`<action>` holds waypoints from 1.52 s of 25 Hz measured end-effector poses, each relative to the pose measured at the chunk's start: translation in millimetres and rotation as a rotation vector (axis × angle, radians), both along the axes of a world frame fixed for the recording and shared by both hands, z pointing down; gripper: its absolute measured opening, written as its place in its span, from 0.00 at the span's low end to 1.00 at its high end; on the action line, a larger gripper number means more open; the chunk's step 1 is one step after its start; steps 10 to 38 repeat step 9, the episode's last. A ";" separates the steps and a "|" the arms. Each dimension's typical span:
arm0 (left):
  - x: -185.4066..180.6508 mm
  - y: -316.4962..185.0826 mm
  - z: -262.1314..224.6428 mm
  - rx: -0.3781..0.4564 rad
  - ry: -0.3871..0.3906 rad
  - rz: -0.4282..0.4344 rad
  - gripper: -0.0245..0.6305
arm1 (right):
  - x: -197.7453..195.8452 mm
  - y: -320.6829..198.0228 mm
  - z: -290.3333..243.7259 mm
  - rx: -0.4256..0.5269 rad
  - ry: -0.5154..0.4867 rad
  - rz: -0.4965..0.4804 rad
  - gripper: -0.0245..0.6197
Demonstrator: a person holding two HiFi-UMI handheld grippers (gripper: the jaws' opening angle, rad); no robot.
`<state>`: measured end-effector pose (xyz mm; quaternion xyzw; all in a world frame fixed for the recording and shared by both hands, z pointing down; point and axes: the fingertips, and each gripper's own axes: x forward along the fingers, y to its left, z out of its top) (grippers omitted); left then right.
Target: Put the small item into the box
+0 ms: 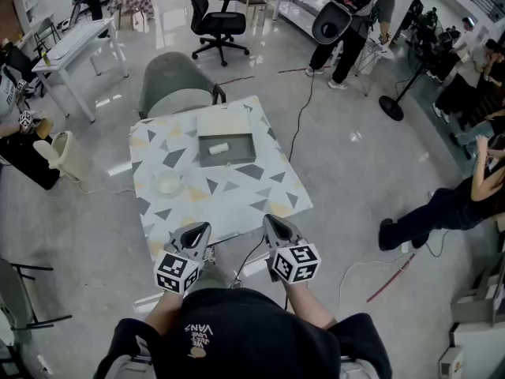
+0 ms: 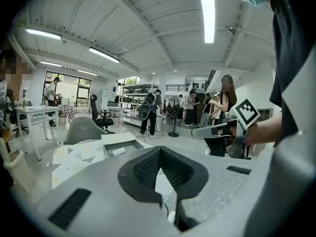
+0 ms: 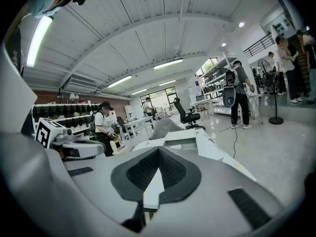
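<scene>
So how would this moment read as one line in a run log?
left gripper: shut, empty | right gripper: shut, empty | small white item: inside open box

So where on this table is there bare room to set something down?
The near half of the table, in front of the bowl and box, is bare, as is the strip right of the box. The far middle is crowded: box and its open lid.

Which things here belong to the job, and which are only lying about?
Job: open grey shallow box; small white cylindrical item lying inside it; left gripper and right gripper, both shut, empty.

Lying about: white round dish on the triangle-patterned table; grey padded chair; black office chair.
</scene>
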<state>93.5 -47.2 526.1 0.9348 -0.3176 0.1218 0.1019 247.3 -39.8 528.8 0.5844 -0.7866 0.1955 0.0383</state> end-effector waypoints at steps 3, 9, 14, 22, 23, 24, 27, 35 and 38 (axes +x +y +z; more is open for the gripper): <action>0.4 1.3 -0.2 -0.005 -0.001 0.002 0.05 | 0.3 0.5 1.3 -0.009 -0.005 -0.001 0.04; 1.2 -5.2 2.1 -0.003 0.001 0.013 0.05 | 0.5 -6.8 7.1 -0.019 0.005 -0.001 0.04; 1.2 -5.2 2.1 -0.003 0.001 0.013 0.05 | 0.5 -6.8 7.1 -0.019 0.005 -0.001 0.04; 1.2 -5.2 2.1 -0.003 0.001 0.013 0.05 | 0.5 -6.8 7.1 -0.019 0.005 -0.001 0.04; 1.2 -5.2 2.1 -0.003 0.001 0.013 0.05 | 0.5 -6.8 7.1 -0.019 0.005 -0.001 0.04; 1.2 -5.2 2.1 -0.003 0.001 0.013 0.05 | 0.5 -6.8 7.1 -0.019 0.005 -0.001 0.04; 1.2 -5.2 2.1 -0.003 0.001 0.013 0.05 | 0.5 -6.8 7.1 -0.019 0.005 -0.001 0.04; 1.2 -5.2 2.1 -0.003 0.001 0.013 0.05 | 0.5 -6.8 7.1 -0.019 0.005 -0.001 0.04; 1.2 -5.2 2.1 -0.003 0.001 0.013 0.05 | 0.5 -6.8 7.1 -0.019 0.005 -0.001 0.04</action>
